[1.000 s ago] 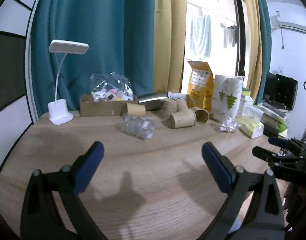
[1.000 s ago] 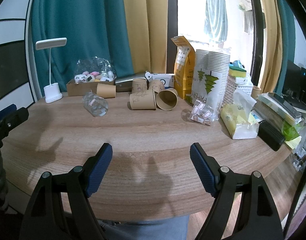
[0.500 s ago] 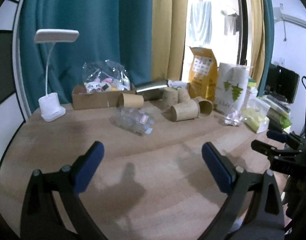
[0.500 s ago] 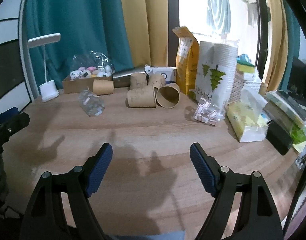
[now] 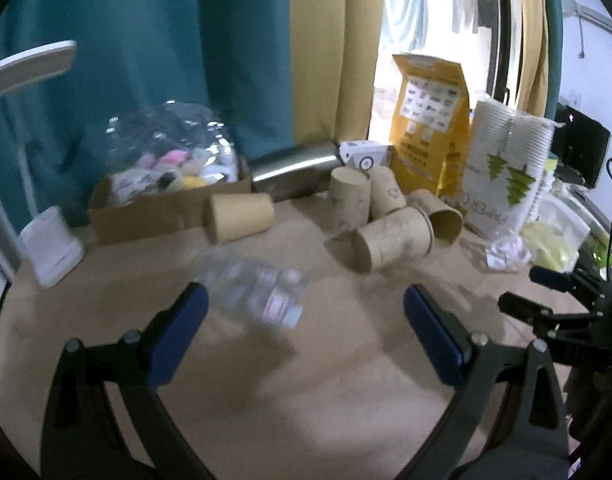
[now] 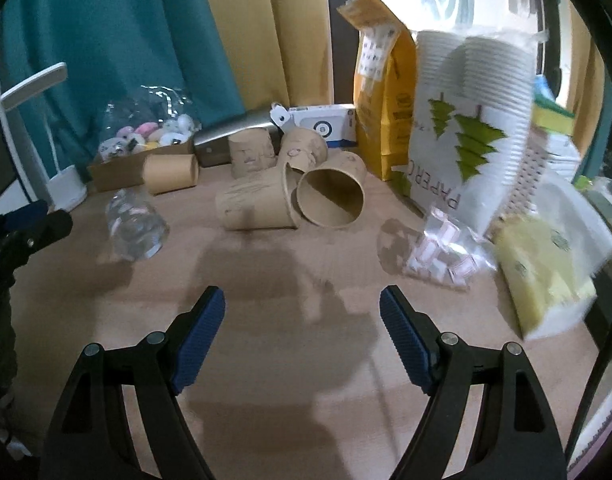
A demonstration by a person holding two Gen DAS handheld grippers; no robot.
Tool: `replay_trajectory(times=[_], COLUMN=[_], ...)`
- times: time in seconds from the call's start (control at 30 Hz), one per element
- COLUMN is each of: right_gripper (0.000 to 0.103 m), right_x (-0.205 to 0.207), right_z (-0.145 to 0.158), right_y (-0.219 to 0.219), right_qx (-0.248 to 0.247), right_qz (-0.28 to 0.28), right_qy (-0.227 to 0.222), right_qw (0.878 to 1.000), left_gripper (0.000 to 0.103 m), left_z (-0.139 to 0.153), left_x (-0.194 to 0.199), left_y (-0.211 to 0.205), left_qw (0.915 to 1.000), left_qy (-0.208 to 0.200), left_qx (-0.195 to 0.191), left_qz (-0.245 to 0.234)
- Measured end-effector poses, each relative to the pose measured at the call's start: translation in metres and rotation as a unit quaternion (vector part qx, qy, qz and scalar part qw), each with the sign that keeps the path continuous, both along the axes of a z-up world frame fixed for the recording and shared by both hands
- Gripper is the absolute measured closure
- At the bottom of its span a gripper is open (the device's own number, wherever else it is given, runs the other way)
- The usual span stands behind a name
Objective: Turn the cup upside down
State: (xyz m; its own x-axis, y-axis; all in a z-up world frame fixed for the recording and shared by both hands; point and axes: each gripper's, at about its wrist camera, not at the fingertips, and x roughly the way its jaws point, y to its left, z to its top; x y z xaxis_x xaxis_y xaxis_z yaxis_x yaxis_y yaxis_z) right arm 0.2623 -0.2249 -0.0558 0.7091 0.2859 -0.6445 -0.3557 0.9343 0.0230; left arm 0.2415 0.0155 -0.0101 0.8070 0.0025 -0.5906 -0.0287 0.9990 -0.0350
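Both hand-held grippers, left (image 5: pixel 304 320) and right (image 6: pixel 302 322), hover spread and empty, lined up toward the tipped cups (image 6: pixel 329 198) on the far desk (image 6: pixel 298 360).

You are in a lived-in home room, at a wooden worktop (image 6: pixel 290 360) set against a window. Teal curtains (image 5: pixel 166 60) and mustard curtains (image 5: pixel 329 52) hang behind it, and laundry (image 5: pixel 405 0) dries outside the glass. The clutter around you is household stuff: a white desk lamp (image 5: pixel 46 236), a cardboard box (image 5: pixel 154 208) of small toys, a sleeve of paper cups (image 6: pixel 473 120), a pack of tissues (image 6: pixel 545 272) and a dark monitor (image 5: pixel 585 152).
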Motion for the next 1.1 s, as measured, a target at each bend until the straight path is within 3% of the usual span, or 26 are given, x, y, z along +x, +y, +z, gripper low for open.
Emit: replay_trajectory(times=[0.23, 0.4, 0.63, 0.8, 0.87, 0.9, 1.1], right_gripper=[0.021, 0.021, 0.021, 0.021, 0.021, 0.021, 0.021], right_x=[0.056, 0.077, 0.108, 0.121, 0.122, 0.122, 0.119], right_z=[0.001, 0.009, 0.016, 0.012, 0.012, 0.013, 0.015], right_y=[0.004, 0.005, -0.006, -0.011, -0.013, -0.014, -0.015], right_qx=[-0.007, -0.034, -0.029, -0.031, -0.030, -0.029, -0.025], right_qz=[-0.001, 0.005, 0.001, -0.005, -0.007, -0.007, -0.009], right_qy=[0.006, -0.014, -0.014, -0.001, 0.001, 0.000, -0.005], right_qw=[1.000, 0.999, 0.999, 1.000, 1.000, 1.000, 1.000], left_gripper=[0.004, 0.004, 0.004, 0.004, 0.017, 0.018, 0.019], left_z=[0.000, 0.000, -0.018, -0.040, -0.046, -0.048, -0.061], left_x=[0.084, 0.141, 0.210, 0.237, 0.241, 0.243, 0.245], left_y=[-0.015, -0.038, -0.053, -0.050, -0.048, -0.047, -0.047], left_qw=[0.9994, 0.9982, 0.9944, 0.9906, 0.9900, 0.9893, 0.9867], left_qy=[0.025, 0.034, 0.091, 0.129, 0.135, 0.140, 0.158], left_qx=[0.009, 0.036, 0.023, 0.015, 0.010, 0.011, 0.018], left_qz=[-0.023, -0.033, -0.048, -0.042, -0.038, -0.037, -0.031])
